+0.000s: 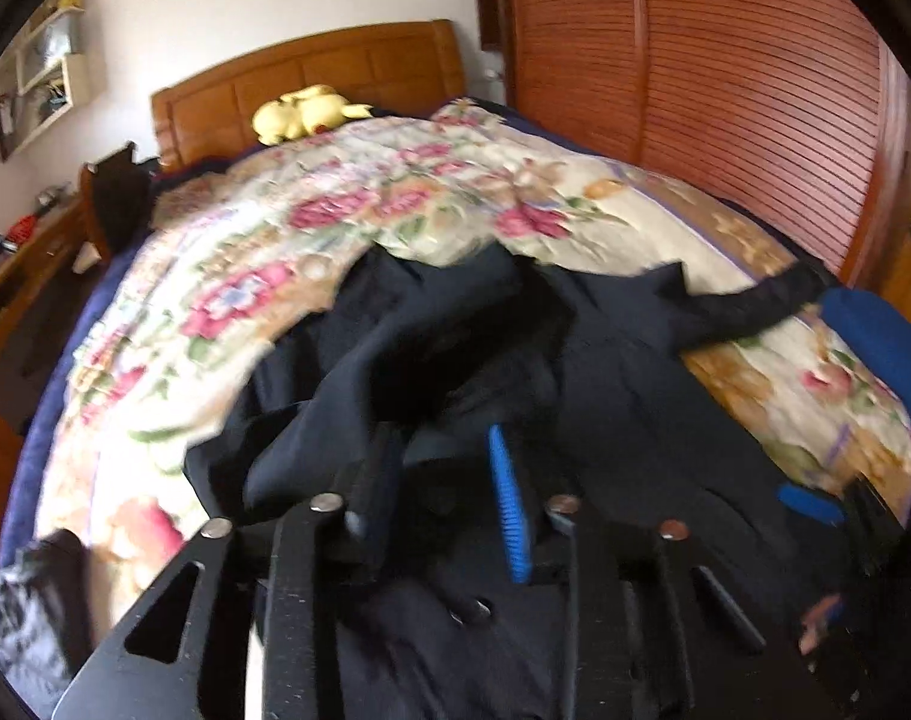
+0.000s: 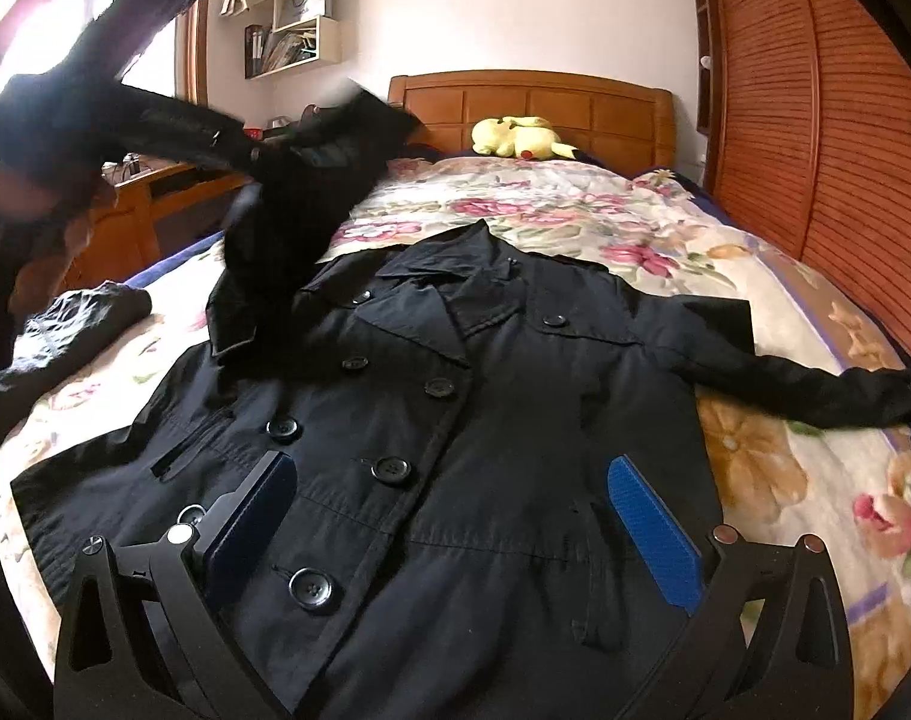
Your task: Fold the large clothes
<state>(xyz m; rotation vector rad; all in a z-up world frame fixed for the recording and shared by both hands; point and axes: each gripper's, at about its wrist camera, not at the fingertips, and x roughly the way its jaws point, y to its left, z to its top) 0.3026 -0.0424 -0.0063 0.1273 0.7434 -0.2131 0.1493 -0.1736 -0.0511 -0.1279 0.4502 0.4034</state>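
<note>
A dark navy double-breasted coat (image 2: 485, 420) lies front up on the floral bedspread (image 2: 605, 216), collar toward the headboard. Its one sleeve (image 2: 815, 390) stretches flat to the right. The other sleeve (image 2: 287, 222) is lifted in the air over the coat's left shoulder, blurred. My left gripper (image 1: 440, 438) hovers over the bunched sleeve cloth (image 1: 347, 396); its jaws stand partly apart, the blue pad (image 1: 509, 504) bare, with cloth draped by the other finger. My right gripper (image 2: 449, 468) is wide open just above the coat's lower front, with nothing gripped.
A yellow plush toy (image 2: 518, 138) rests by the wooden headboard (image 2: 533, 102). Louvred wardrobe doors (image 2: 845, 150) run along the right of the bed. A crumpled black garment (image 2: 65, 330) lies at the bed's left edge, with a desk (image 2: 155, 192) beyond it.
</note>
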